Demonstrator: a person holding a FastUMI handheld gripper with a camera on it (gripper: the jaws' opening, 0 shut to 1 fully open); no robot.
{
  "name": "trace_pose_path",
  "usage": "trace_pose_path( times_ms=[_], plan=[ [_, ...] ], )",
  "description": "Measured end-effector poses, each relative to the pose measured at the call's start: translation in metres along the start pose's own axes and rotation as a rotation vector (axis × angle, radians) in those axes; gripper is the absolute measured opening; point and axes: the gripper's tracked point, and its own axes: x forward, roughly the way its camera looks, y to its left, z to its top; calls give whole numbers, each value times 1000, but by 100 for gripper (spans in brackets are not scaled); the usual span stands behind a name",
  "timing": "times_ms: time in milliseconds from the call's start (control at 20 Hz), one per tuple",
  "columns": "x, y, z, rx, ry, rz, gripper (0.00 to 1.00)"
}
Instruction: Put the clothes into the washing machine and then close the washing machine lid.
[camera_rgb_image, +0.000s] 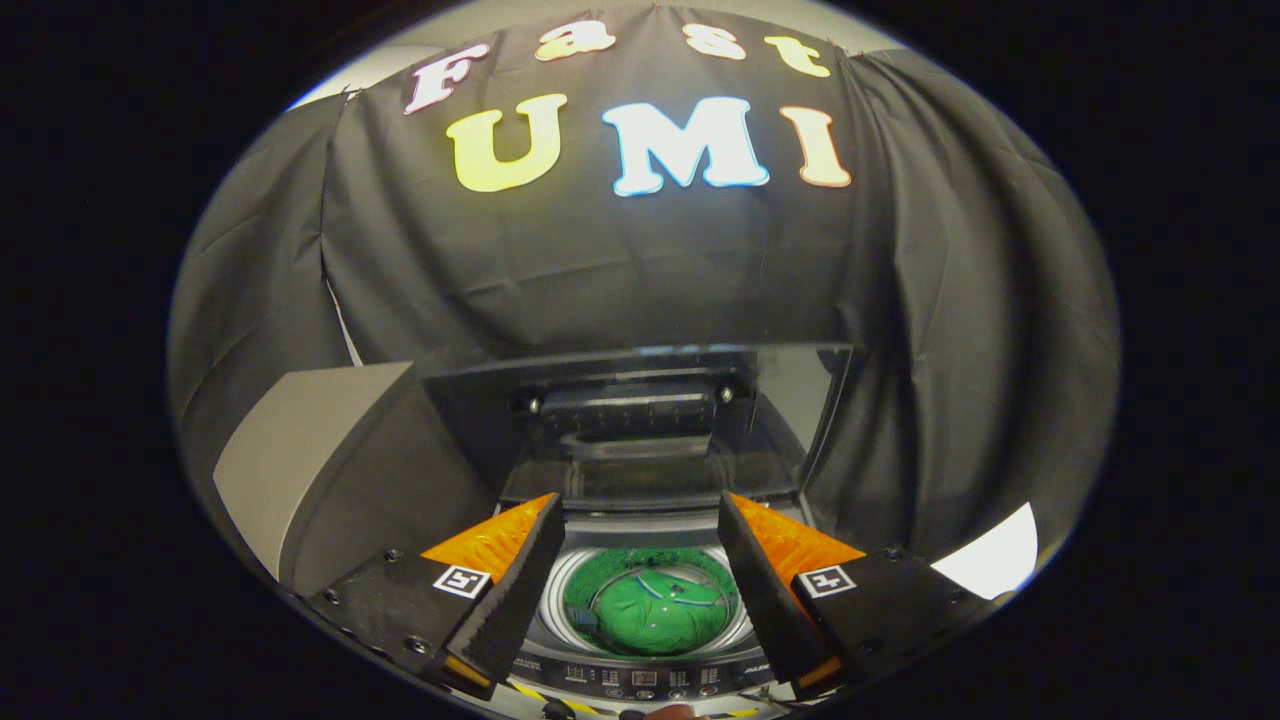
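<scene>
Inside round drum (560, 585), crumpled green clothes (655, 615), gripper (637, 515) spread

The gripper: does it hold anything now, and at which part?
Nothing is held. The gripper is open, its fingers apart above the drum, where the green garment lies untouched.

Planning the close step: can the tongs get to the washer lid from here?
Probably yes. The tongs are open and empty above the drum, where the green garment already lies. The lid stands raised just beyond the fingers, with nothing between them and it.
</scene>
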Motion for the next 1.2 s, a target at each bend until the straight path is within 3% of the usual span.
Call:
trace_pose_path(
  times_ms=[600, 1200],
  plan=[
    [5, -5, 95, 19, -123, -8, 96],
    [77, 23, 124, 132, -78, -6, 97]
  ],
)
